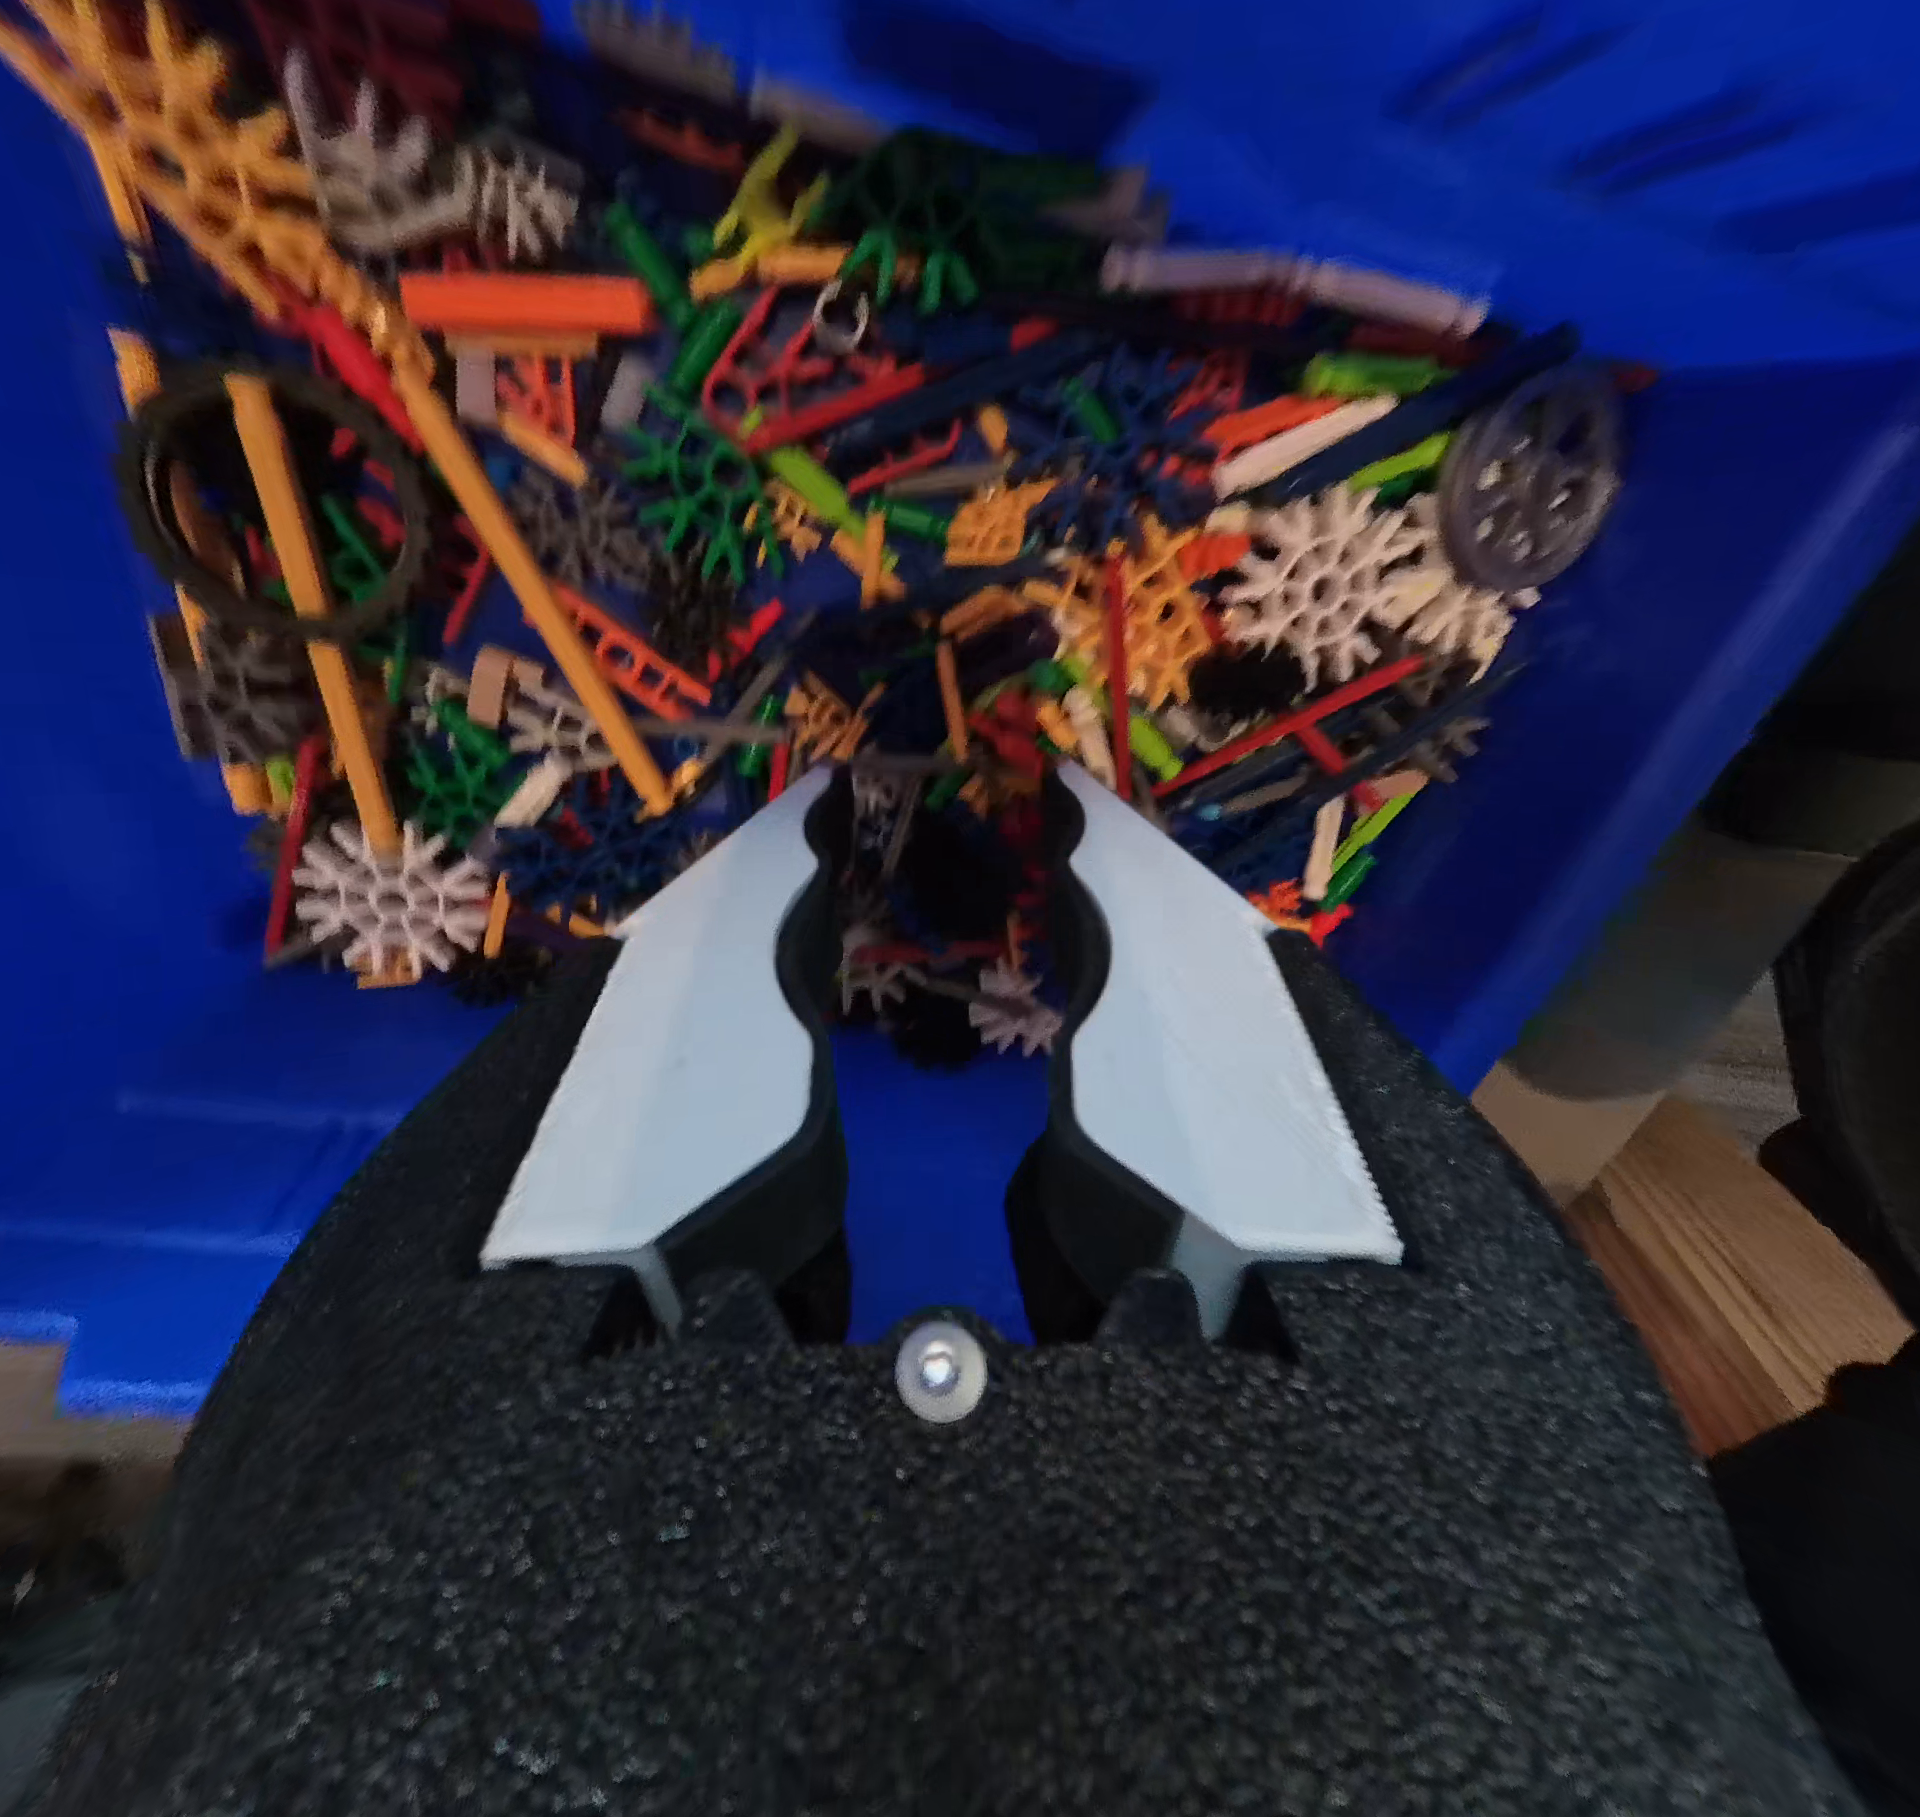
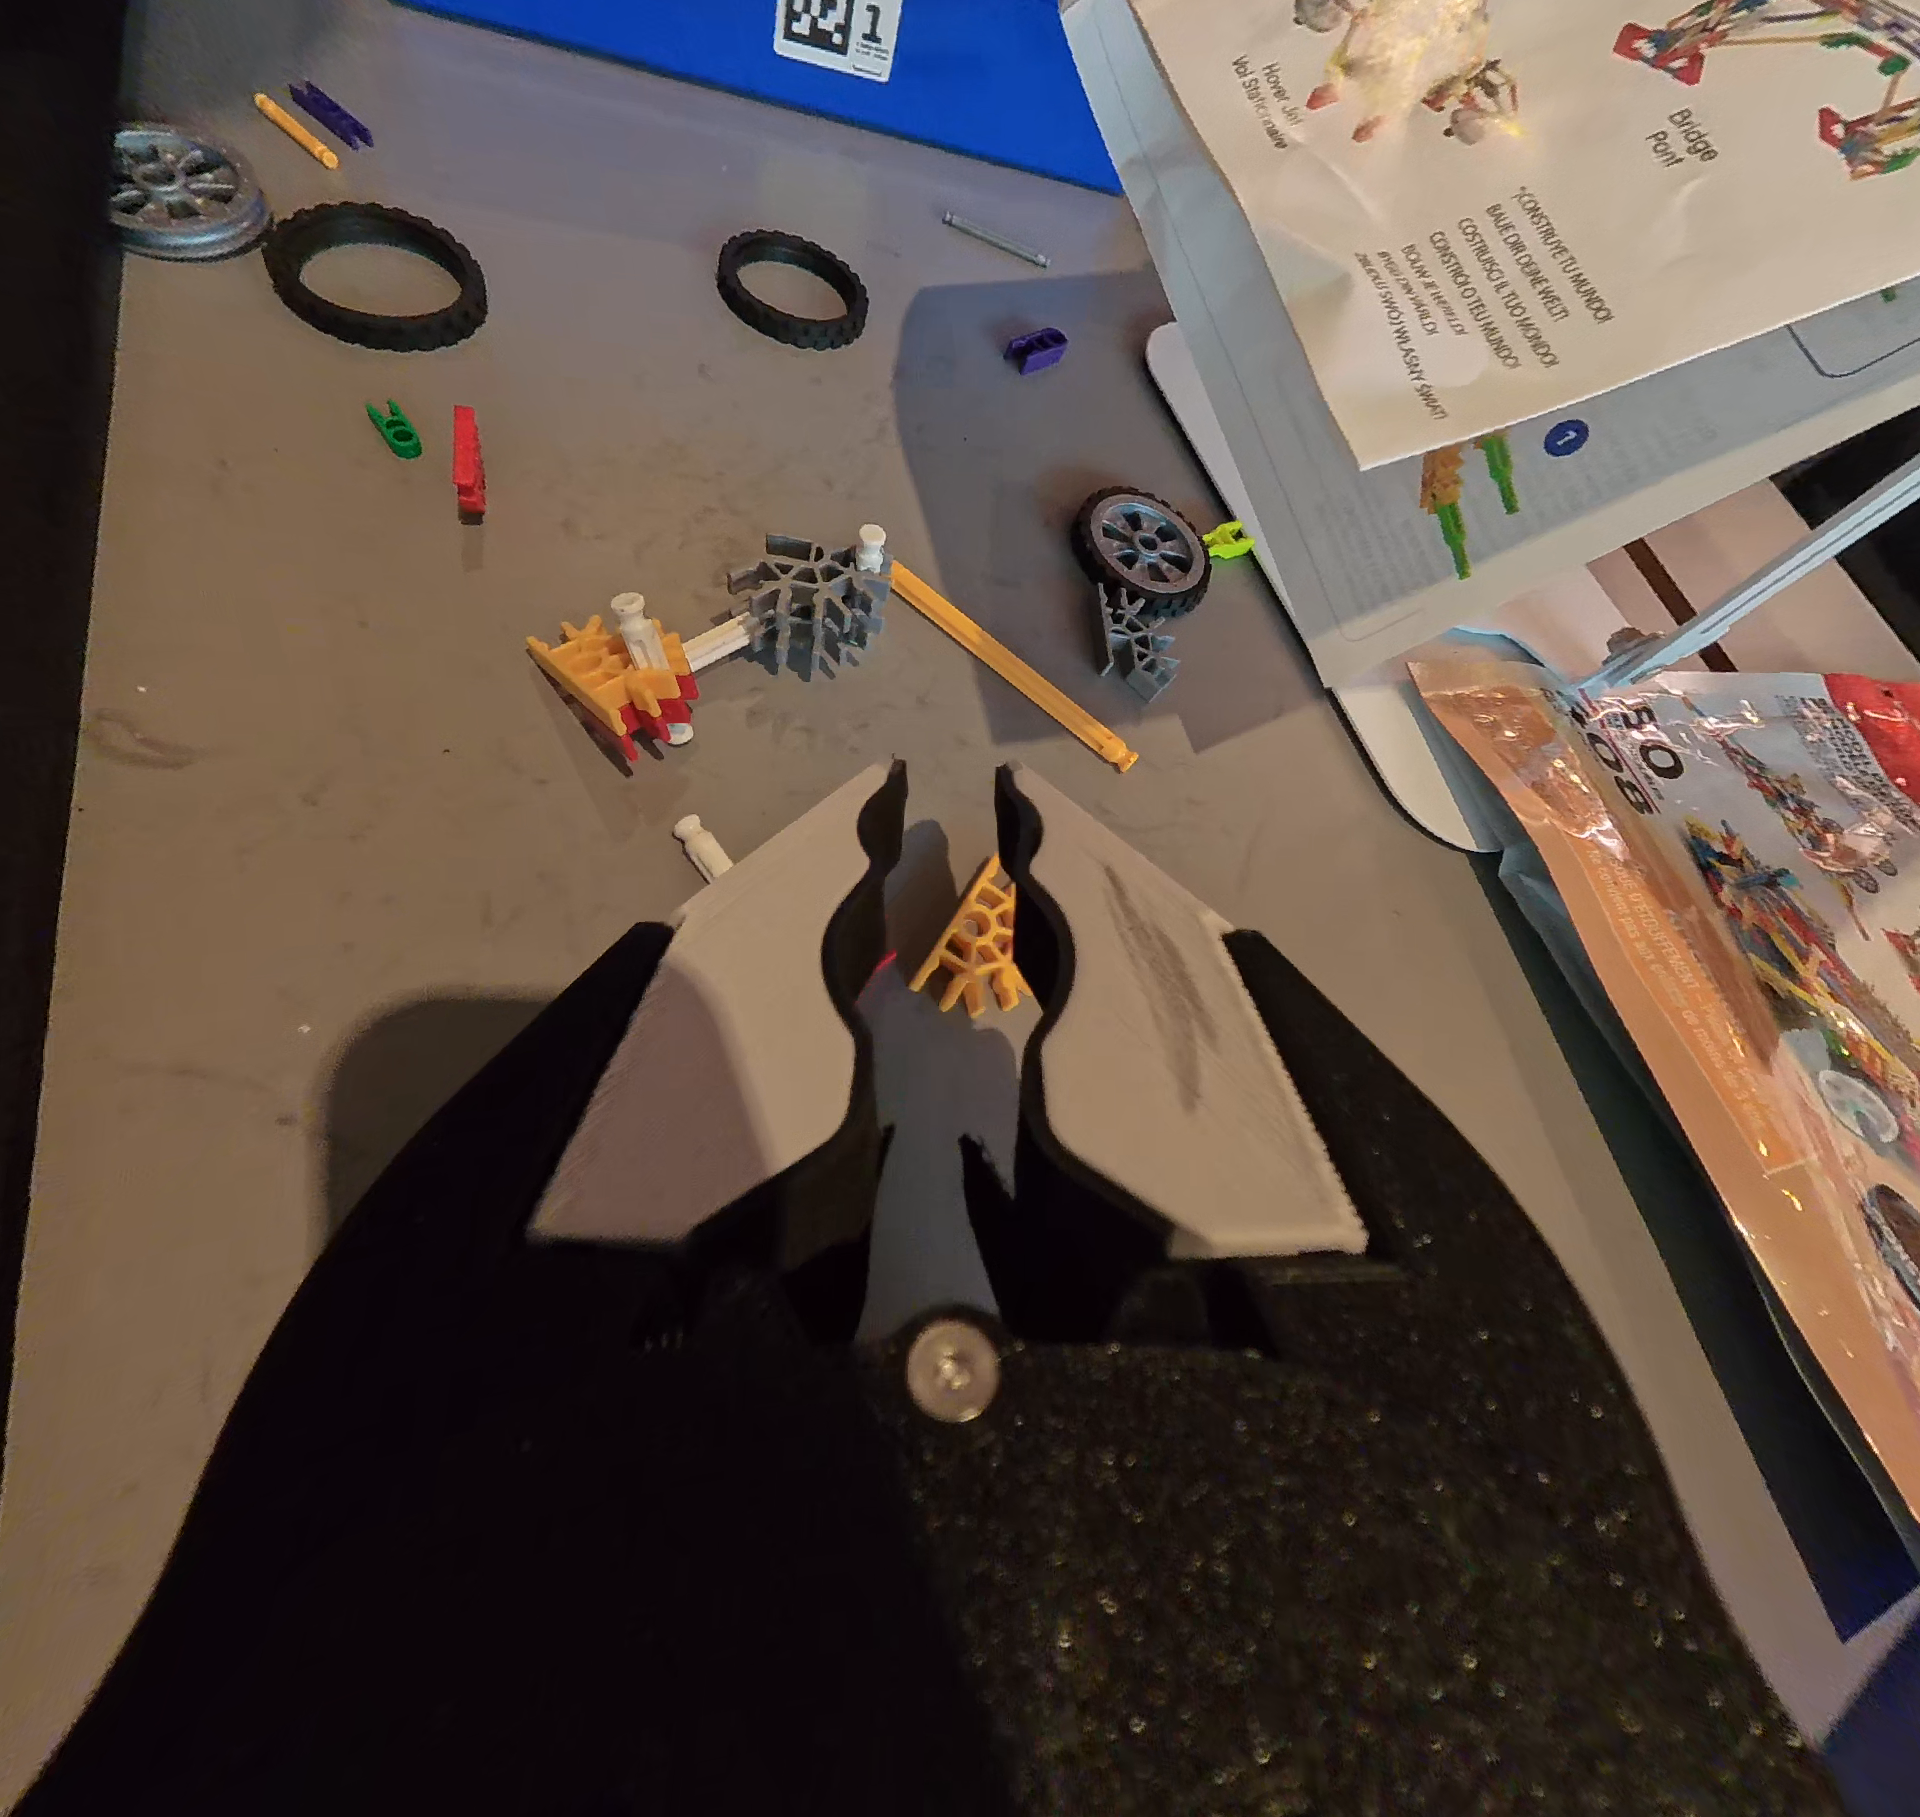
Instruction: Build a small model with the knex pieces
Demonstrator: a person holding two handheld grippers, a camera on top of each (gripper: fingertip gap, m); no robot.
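Left gripper (image 1: 943,780) sits over the blue bin (image 1: 1455,157), jaws parted with nothing between them, tips pointing straight into the pile of construction-toy rods and connectors (image 1: 790,520); nearest pieces are the dark and grey bits just ahead of the tips, white snowflake connector (image 1: 390,900) off to the left, black tyre ring (image 1: 275,500) further up-left. That view is motion-blurred, so contact with the pile can't be told. Right gripper (image 2: 948,780) hangs over the grey table (image 2: 312,832), jaws narrowly apart; a yellow fan-shaped connector (image 2: 977,946) shows in the gap against the right finger, but clamped or just lying underneath, I cannot tell. Yellow rod (image 2: 1013,666) lies just ahead-right, long axis running diagonally away to upper left; the yellow/grey sub-assembly (image 2: 717,635) is ahead-left. Writing: instruction booklet (image 2: 1455,209), printed bag (image 2: 1714,988) and a marker sticker (image 2: 840,9) on the bin all carry print.
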